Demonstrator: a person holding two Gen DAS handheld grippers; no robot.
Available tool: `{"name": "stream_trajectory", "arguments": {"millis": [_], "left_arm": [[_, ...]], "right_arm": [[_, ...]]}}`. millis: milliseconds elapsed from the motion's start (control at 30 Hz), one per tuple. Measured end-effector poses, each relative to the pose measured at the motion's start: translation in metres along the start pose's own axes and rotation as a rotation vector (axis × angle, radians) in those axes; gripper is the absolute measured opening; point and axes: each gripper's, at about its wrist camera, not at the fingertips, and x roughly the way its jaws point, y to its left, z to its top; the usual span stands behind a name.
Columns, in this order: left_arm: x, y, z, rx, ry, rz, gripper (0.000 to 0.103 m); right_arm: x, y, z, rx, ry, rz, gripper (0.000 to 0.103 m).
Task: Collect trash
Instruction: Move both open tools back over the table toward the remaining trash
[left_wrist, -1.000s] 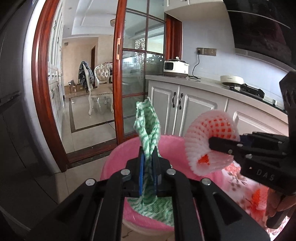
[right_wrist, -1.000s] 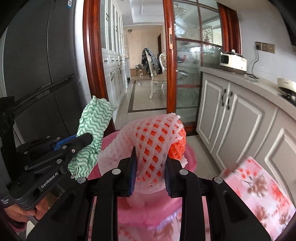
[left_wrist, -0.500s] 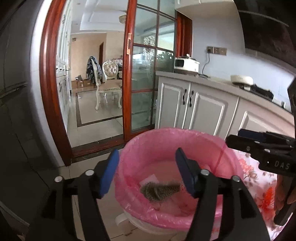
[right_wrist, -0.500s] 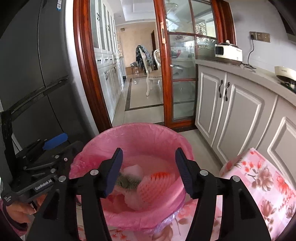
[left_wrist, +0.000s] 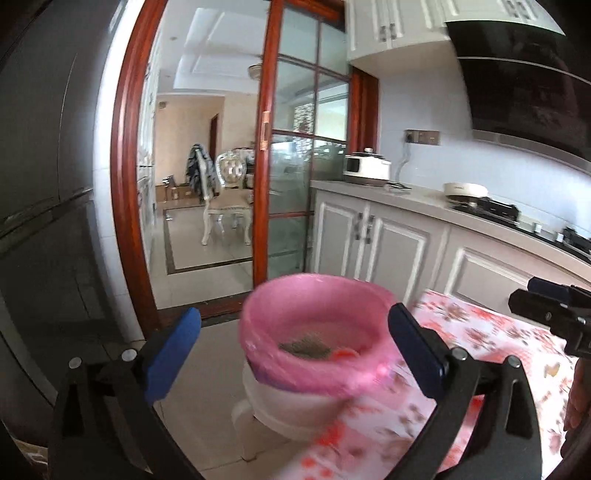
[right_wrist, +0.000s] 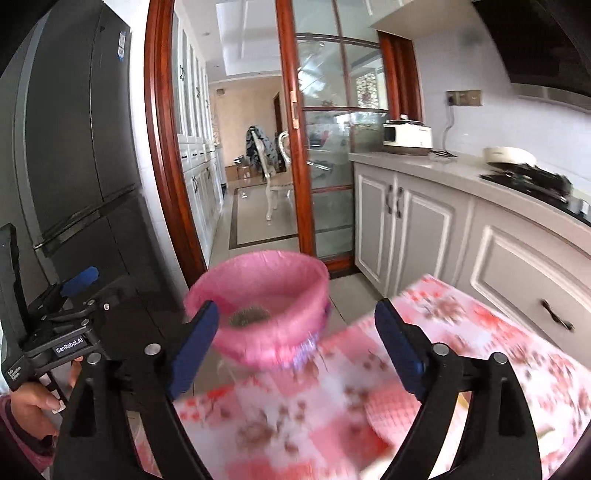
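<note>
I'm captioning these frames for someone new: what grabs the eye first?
The round bin lined with a pink plastic bag, standing on the floor beside the pink floral tablecloth, with crumpled trash inside. Next, the left gripper and right gripper, blue-padded jaws opening with nothing between them. Behind stands the red wooden glass door.

Dark tall fridge (right_wrist: 77, 155) at left, next to red-brown wood sliding door w/ glass panes (right_wrist: 325, 147). White ornate chair (left_wrist: 225, 199) beyond it. White rice cooker (right_wrist: 406, 138) on pale countertop (right_wrist: 436, 166); pink floral tablecloth (right_wrist: 461, 321) in foreground.
</note>
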Motion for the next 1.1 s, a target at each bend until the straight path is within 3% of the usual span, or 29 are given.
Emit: {"name": "stream_trajectory", "arguments": {"millis": [267, 567, 900, 1100], "left_arm": [[-0.055, -0.072, -0.041, 0.032, 0.027, -0.124, 0.098], [-0.086, -0.148, -0.099, 0.127, 0.104, -0.289, 0.098], [-0.078, -0.211, -0.134, 0.181, 0.168, -0.405, 0.098], [-0.068, -0.244, -0.138, 0.23, 0.156, -0.438, 0.098]], "right_arm": [[-0.095, -0.032, -0.062, 0.083, -0.016, -0.102, 0.085], [-0.159, -0.083, -0.135, 0.218, -0.01, -0.259, 0.085], [-0.196, -0.142, -0.192, 0.293, 0.038, -0.453, 0.085], [-0.198, -0.182, -0.211, 0.365, 0.061, -0.543, 0.085]]}}
